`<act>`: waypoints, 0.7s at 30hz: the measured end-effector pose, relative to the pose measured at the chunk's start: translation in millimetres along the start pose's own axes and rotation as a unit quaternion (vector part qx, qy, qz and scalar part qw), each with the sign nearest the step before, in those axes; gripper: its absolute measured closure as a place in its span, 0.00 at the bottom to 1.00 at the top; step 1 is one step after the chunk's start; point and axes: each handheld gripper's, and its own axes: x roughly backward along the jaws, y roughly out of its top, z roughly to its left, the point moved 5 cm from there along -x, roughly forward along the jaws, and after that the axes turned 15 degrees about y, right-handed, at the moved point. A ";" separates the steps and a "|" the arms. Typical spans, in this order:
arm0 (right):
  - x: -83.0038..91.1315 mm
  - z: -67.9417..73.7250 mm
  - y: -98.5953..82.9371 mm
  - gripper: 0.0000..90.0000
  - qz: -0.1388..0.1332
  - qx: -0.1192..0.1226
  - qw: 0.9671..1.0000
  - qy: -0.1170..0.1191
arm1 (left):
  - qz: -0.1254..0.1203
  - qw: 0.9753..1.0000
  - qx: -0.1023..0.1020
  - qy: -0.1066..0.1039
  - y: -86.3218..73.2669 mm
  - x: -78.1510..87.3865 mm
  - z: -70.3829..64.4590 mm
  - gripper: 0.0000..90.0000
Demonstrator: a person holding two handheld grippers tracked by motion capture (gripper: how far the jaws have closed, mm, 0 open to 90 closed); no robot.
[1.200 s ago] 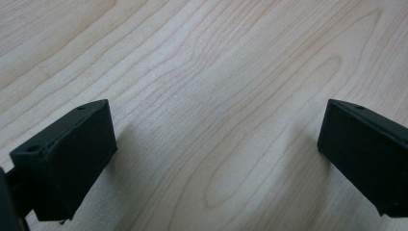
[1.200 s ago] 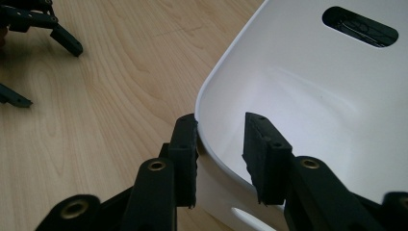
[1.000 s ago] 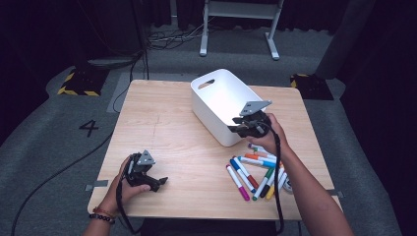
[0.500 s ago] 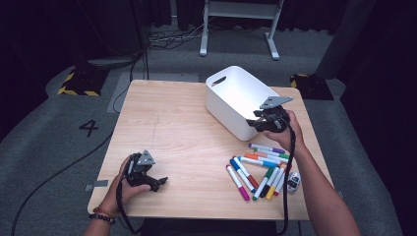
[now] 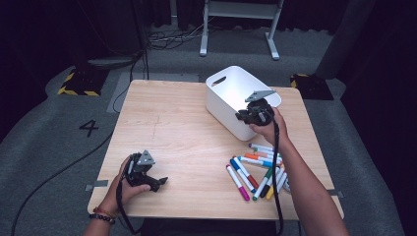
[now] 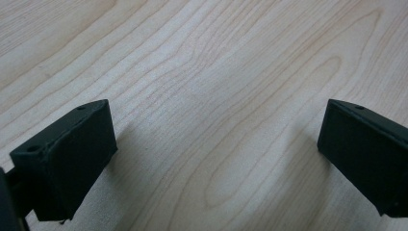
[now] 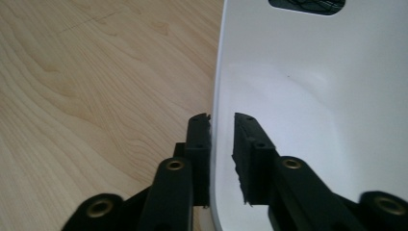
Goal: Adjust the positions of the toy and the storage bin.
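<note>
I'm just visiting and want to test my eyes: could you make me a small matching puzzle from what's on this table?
Things:
1. white plastic bin
2. pile of coloured marker pens
3. left gripper
4. right gripper

States:
a. jaws wide apart over bare wood
b. lying loose near the table's front right
c. jaws astride a thin white wall
d. standing at the table's far right

Pairs: 1-d, 2-b, 3-a, 4-c

Bright, evenly lit table (image 5: 187, 128), dark surroundings, soft shadows, slight blur
</note>
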 end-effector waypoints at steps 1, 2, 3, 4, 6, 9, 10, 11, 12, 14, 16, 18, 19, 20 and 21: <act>0.0 0.0 0.0 0.90 0.000 0.000 1.000 0.000 | 0.000 1.000 0.000 0.000 0.0 0.0 0.0 0.00; -3.1 2.0 1.8 0.96 0.006 0.011 1.000 -0.001 | 0.000 1.000 0.000 0.000 0.0 0.0 0.0 0.00; -4.1 2.0 2.2 0.96 0.007 0.016 1.000 -0.001 | 0.000 1.000 0.000 0.000 0.0 0.0 0.0 0.00; -4.5 2.6 2.7 0.96 0.010 0.015 1.000 -0.003 | 0.000 1.000 0.000 0.000 0.0 0.0 0.0 0.00; -5.1 1.3 3.7 0.97 0.010 0.023 1.000 0.002 | 0.000 1.000 0.000 0.000 0.0 0.0 0.0 0.00; -6.8 1.5 4.3 0.98 0.003 0.034 0.999 0.011 | 0.000 1.000 0.000 0.000 0.0 0.0 0.0 0.00; -6.8 1.5 4.3 0.98 0.003 0.034 0.999 0.011 | 0.000 1.000 0.000 0.000 0.0 0.0 0.0 0.00; -7.1 0.8 3.7 0.98 0.002 0.047 0.999 0.015 | 0.000 1.000 0.000 0.000 0.0 0.0 0.0 0.00; -5.2 2.9 1.2 0.98 -0.001 0.064 0.997 0.040 | 0.000 1.000 0.000 0.000 0.0 0.0 0.0 0.00; -2.2 4.4 -2.0 0.98 -0.001 0.081 0.995 0.059 | 0.000 1.000 0.000 0.000 0.0 0.0 0.0 0.00; 3.0 7.2 -6.9 0.98 0.001 0.095 0.992 0.080 | 0.000 1.000 0.000 0.000 0.0 0.0 0.0 0.00; 10.3 9.2 -13.7 0.98 0.007 0.115 0.989 0.096 | 0.000 1.000 0.000 0.000 0.0 0.0 0.0 0.00; 15.2 8.8 -17.6 0.97 0.013 0.124 0.987 0.101 | 0.000 1.000 0.000 0.000 0.0 0.0 0.0 0.00; 20.5 8.6 -21.8 0.97 0.018 0.128 0.986 0.104 | 0.000 1.000 0.000 0.000 0.0 0.0 0.0 0.00; 20.5 8.6 -21.8 0.97 0.018 0.128 0.986 0.104 | 0.000 1.000 0.000 0.000 0.0 0.0 0.0 0.00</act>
